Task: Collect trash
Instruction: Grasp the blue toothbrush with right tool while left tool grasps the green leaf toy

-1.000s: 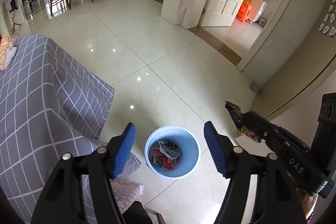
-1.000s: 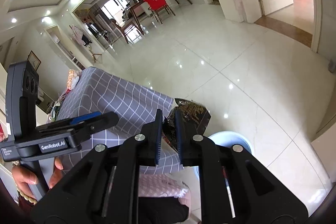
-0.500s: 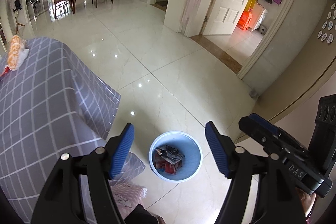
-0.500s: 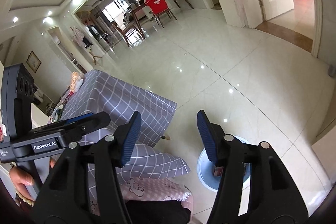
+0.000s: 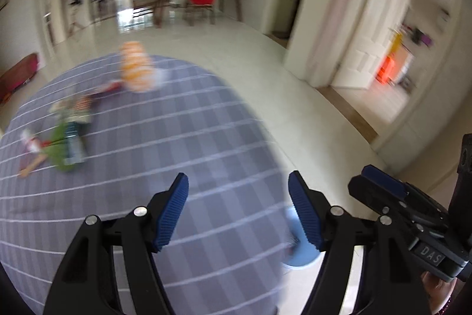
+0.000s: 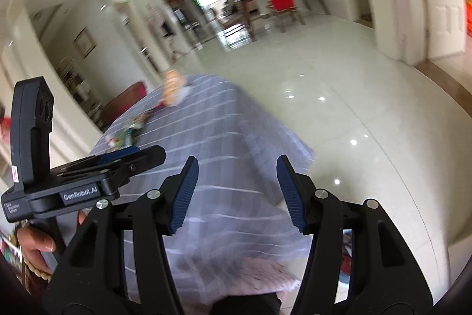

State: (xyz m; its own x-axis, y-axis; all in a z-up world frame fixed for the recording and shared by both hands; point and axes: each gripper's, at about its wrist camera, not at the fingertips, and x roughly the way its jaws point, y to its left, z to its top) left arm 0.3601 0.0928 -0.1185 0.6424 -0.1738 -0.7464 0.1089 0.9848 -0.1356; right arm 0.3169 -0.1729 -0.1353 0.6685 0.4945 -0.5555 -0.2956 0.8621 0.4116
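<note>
left wrist view, blurred: left gripper (image 5: pixel 238 211) gapes with nothing between its pads, over a table (image 5: pixel 183 143) under grey checked cloth. trash (image 5: pixel 66 138) lies on the cloth at 10 o'clock, an orange bundle (image 5: pixel 136 67) at 11. bin (image 5: pixel 301 250) on the pale tiled floor (image 5: pixel 295 96) at 5 o'clock. right gripper (image 6: pixel 236 194) also wide and bare, over the same cloth

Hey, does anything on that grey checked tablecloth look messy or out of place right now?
Yes: a loose cluster of green, red and white wrappers lies scattered on the grey checked tablecloth, not in the pale blue bin. Blur hides finer detail.
</note>
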